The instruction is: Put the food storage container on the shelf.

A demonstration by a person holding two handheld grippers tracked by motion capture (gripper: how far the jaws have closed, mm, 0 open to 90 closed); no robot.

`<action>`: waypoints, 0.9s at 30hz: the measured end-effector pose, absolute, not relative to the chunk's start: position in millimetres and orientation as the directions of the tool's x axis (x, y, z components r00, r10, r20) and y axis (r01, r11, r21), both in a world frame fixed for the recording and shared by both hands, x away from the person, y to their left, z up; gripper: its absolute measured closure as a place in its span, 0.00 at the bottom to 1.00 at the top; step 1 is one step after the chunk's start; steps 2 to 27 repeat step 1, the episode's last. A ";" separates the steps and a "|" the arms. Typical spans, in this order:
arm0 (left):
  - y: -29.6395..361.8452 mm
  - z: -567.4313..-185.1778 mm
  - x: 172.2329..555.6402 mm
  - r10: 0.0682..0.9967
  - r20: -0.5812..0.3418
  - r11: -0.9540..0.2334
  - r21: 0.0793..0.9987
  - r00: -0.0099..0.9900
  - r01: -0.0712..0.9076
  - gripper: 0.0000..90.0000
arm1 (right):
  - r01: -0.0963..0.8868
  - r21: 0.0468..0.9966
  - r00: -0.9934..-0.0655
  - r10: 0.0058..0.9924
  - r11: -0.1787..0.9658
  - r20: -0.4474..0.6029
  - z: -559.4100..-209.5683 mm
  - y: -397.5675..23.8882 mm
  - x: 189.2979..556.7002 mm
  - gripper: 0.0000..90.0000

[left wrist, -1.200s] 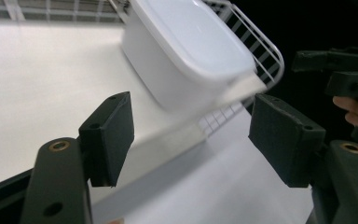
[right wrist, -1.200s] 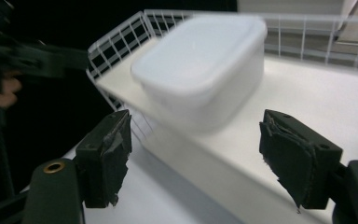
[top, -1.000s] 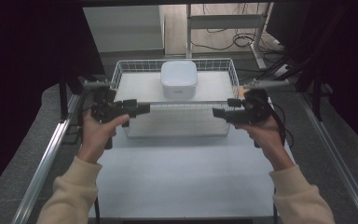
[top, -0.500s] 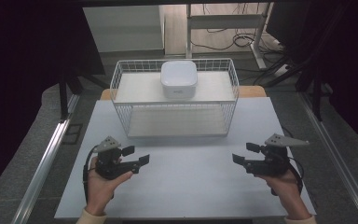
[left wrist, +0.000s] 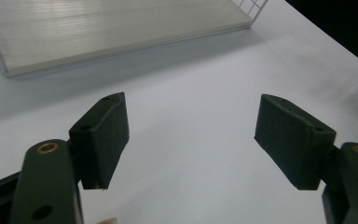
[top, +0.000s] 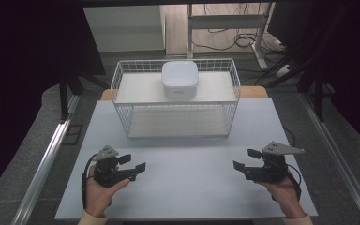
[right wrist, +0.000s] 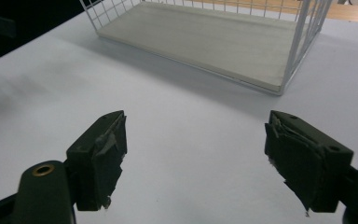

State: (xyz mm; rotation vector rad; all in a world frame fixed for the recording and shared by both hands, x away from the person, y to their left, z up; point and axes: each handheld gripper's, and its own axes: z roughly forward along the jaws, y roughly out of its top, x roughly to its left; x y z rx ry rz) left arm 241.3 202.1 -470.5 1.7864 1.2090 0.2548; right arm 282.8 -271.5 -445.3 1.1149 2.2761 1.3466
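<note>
White table [top: 187, 187], wire basket [top: 122, 84], unlabelled white box [top: 180, 78].

The white desk [top: 183, 183] is evenly lit from above and reads bright, while the room around it falls into near black. The wire basket [top: 176, 101] throws a soft shadow toward the viewer. In both gripper views the near pads are slightly soft, the picture faintly grainy

I see these:
Basket: white wire-mesh rectangular basket [top: 176, 105], upright, at the table's far edge, centred.
Box: white rounded-square plastic box [top: 180, 79], upright on the basket's upper shelf, centred.
</note>
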 end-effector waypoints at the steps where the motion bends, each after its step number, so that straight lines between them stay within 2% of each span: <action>1: 203.2 -471.2 241.8 0.816 -0.307 -0.079 0.780 0.490 0.621 0.28 | 0.477 0.834 -0.666 0.733 0.276 0.138 -446.1 -271.5 283.1 0.22; 27: 203.2 -471.2 241.8 0.816 -0.307 -0.079 0.780 0.490 0.621 0.28 | 0.477 0.834 -0.666 0.733 0.276 0.138 -446.1 -271.5 283.1 0.22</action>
